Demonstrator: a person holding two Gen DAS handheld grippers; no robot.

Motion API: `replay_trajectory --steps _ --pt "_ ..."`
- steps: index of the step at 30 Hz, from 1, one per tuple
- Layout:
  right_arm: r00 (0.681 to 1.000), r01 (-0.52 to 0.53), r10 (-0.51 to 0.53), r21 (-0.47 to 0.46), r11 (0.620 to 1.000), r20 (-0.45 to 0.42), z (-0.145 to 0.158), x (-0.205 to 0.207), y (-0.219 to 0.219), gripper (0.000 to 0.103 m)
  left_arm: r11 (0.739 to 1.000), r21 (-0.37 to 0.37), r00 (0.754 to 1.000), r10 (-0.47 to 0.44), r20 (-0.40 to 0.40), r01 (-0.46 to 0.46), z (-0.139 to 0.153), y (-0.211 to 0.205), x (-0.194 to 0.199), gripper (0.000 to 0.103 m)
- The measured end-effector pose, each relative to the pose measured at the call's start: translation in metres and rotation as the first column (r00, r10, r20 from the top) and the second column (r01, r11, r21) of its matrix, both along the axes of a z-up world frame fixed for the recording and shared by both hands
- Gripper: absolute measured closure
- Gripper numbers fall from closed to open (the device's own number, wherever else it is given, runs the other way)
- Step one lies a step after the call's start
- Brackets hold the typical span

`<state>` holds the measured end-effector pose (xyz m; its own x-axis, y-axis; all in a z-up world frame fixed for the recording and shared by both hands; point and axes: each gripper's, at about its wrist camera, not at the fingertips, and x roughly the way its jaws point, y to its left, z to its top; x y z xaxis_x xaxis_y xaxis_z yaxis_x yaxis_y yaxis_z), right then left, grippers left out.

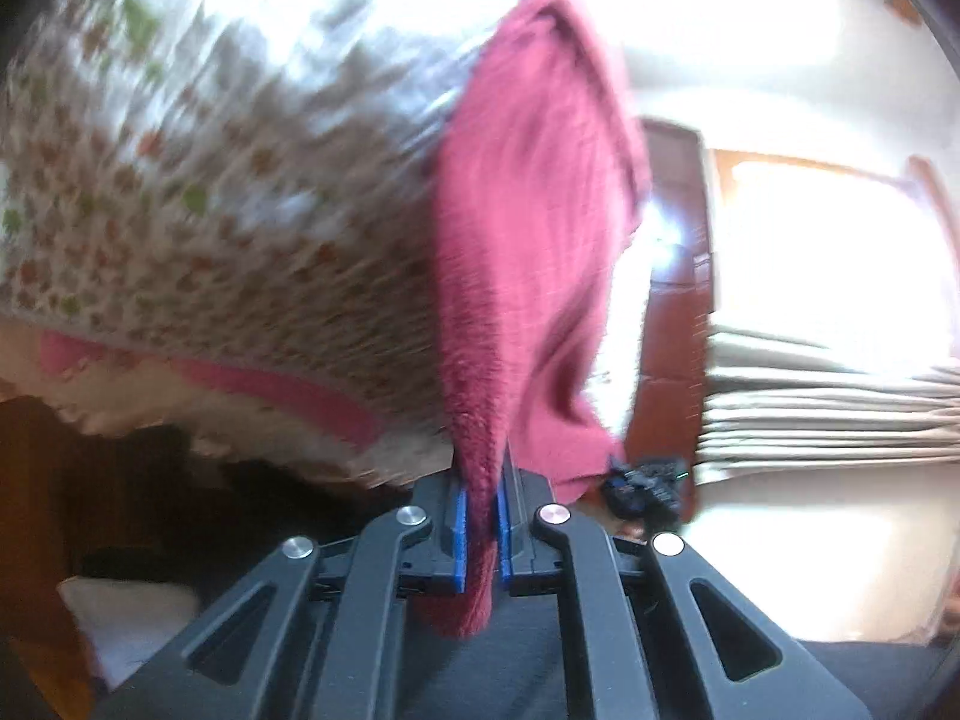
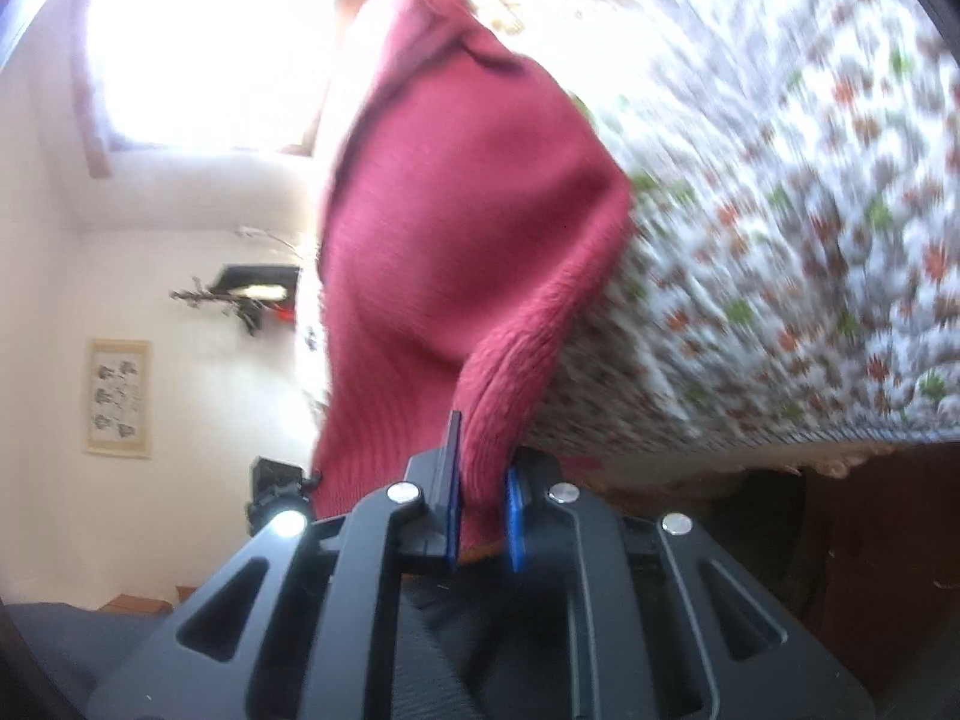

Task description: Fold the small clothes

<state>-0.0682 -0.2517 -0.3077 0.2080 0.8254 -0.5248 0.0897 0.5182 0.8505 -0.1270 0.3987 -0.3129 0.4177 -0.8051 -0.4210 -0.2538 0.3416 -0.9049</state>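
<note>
Evidently folding was barely begun: the left claw [image 1: 480, 531] and right claw [image 2: 485, 519] each pinched the red knit garment [image 1: 528, 228], lifted off the floral bed [image 1: 198, 192], unfolded.

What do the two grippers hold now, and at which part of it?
Both hold one red knitted garment. The left gripper and the right gripper each pinch a bunched edge of it; which part exactly cannot be told.

No legible text, labels or numbers in either view; framed wall print [image 2: 118, 397] shows small dark figures only, too small and blurred to read
</note>
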Motion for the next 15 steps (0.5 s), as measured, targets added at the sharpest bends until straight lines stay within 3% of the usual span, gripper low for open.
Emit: replay_trajectory --steps 4,8,15 --pt "0.997 0.038 -0.043 0.074 0.997 0.061 0.032 0.02 -0.004 0.094 0.987 -0.136 0.992 0.092 0.081 -0.08 0.027 0.002 0.012 0.096" --pt "0.993 0.057 -0.069 0.122 0.991 0.093 0.051 0.056 -0.005 0.096 0.95 -0.261 0.975 0.201 0.097 -0.17 0.035 0.006 0.039 0.096" --pt "0.992 0.108 -0.115 0.115 0.987 0.057 0.045 0.128 -0.009 0.101 0.914 -0.297 0.953 0.301 0.041 -0.276 0.021 0.011 0.11 0.096"
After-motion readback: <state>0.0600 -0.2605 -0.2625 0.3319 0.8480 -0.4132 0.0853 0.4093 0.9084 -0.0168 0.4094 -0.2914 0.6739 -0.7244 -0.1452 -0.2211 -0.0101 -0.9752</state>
